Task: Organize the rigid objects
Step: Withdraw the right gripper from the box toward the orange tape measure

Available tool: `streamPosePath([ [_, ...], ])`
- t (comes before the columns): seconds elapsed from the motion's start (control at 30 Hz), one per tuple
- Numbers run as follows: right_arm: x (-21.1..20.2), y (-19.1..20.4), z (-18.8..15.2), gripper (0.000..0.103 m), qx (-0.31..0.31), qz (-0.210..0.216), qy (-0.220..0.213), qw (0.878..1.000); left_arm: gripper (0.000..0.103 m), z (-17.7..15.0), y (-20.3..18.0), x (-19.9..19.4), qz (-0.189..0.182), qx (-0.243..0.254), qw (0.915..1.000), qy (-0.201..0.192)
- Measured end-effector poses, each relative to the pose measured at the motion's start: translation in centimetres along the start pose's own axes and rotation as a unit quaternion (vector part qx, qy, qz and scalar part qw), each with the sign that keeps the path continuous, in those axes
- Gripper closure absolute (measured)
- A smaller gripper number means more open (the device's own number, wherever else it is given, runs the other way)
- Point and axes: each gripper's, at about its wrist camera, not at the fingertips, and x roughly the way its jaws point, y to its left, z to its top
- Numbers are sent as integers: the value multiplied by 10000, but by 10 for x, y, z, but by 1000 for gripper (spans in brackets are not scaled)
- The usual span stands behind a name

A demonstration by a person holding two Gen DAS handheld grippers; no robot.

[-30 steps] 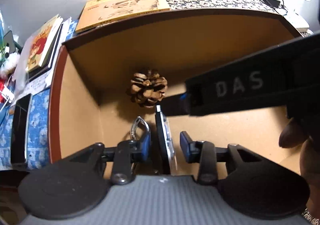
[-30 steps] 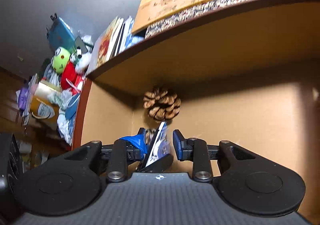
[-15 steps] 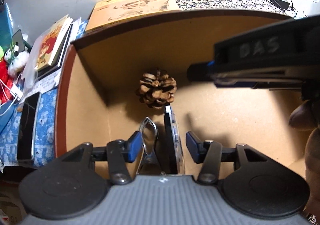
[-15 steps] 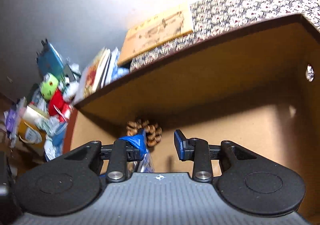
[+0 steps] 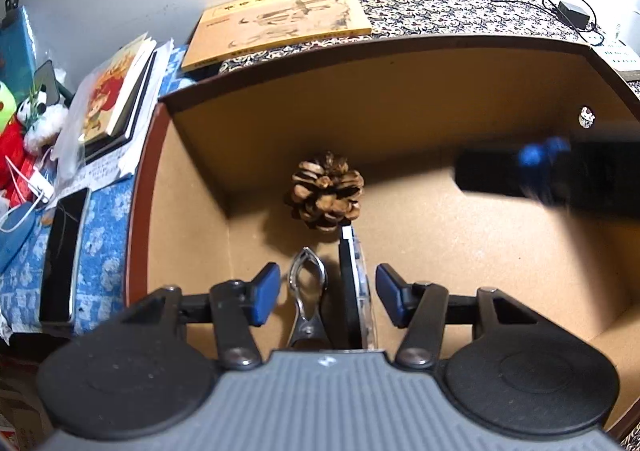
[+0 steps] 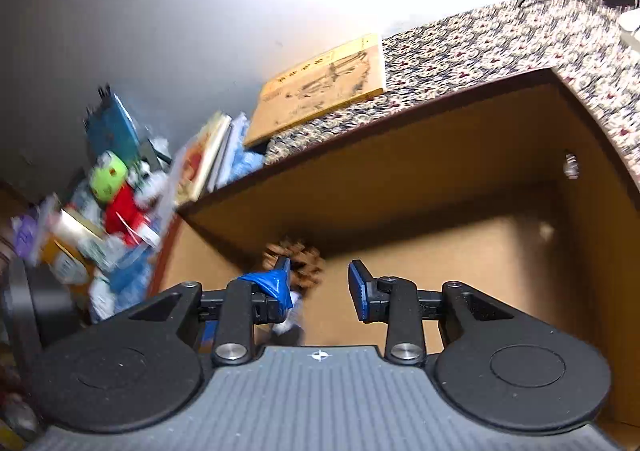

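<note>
Clip (image 5: pixel 306 291) and case (image 5: pixel 356 287) stand between spread left gripper (image 5: pixel 327 293) fingers, pinecone (image 5: pixel 326 191) centre frame. Right gripper (image 6: pixel 318 285) spread, empty, blurred mid-right.

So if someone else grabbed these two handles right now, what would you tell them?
Left gripper: open, holding nothing; its fingers flank the metal clip and the clear case without touching either.
Right gripper: open, holding nothing, off to the right in the shelf opening.
In the wooden cubby: pinecone at the back, the clip lying flat, the case standing on edge.
Done: all three sit inside the cubby.
Left: whether more items need shelving cannot be told from these views.
</note>
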Motion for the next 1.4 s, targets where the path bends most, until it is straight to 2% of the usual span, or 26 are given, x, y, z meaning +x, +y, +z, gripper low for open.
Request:
streamPosePath([
  [0.07, 0, -3, -5, 87, -217, -198, 1, 9996, 42, -1, -2, -1, 34, 36, 10000, -22],
  [0.23, 2, -10, -2, 87, 42, -96, -144, 9998, 40, -1, -3, -1, 93, 74, 9999, -64],
  [0.47, 7, -2, -5, 87, -294, -275, -226, 9989, 40, -2, -5, -1, 131, 79, 9999, -57],
  [1.0, 14, -4, -4, 87, -291, -26, 77, 9995, 38, 1, -5, 1, 215, 67, 9997, 58],
  [1.4, 12, -2, -6, 87, -384, 65, 43, 9992, 38, -1, -7, 0, 308, 77, 9995, 3],
])
